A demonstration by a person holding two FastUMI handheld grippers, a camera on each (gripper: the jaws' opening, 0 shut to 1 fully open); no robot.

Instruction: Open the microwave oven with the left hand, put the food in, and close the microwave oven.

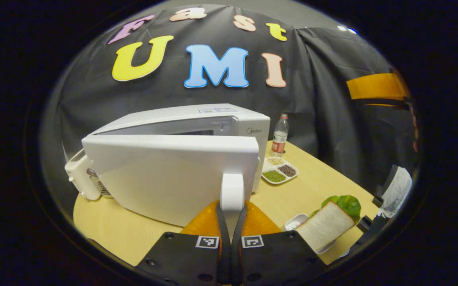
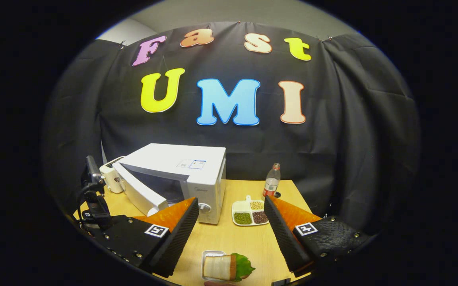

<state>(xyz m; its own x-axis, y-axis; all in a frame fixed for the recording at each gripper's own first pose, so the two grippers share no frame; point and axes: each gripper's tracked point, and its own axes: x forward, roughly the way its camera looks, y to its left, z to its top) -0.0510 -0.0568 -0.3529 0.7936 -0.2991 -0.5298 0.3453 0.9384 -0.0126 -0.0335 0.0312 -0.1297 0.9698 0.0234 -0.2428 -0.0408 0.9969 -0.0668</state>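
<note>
Surface: pale wooden tabletop [image 2: 229,238], black cloth behind.
Oven: white boxy microwave [image 2: 181,167] at left, door [image 1: 173,174] swung partly open.
Left gripper [image 1: 232,216]: clamped on white door handle [image 1: 232,192].
Right gripper [image 2: 231,222]: fingers spread wide — holding nothing.
Food: bread-and-lettuce sandwich [image 2: 227,267] on small white tray [image 2: 209,254], near edge — outside oven.

I see the white microwave [image 2: 181,174] at my ten o'clock on the table, its door [image 1: 173,174] swung partly open. The sandwich [image 2: 227,267], white bread with green lettuce, lies at six o'clock in a small white dish [image 2: 206,254].

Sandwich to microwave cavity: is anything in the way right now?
Yes. The microwave door is only partly open, across the cavity mouth; the left gripper is shut on its handle. The sandwich lies between the open right gripper's fingers.
</note>
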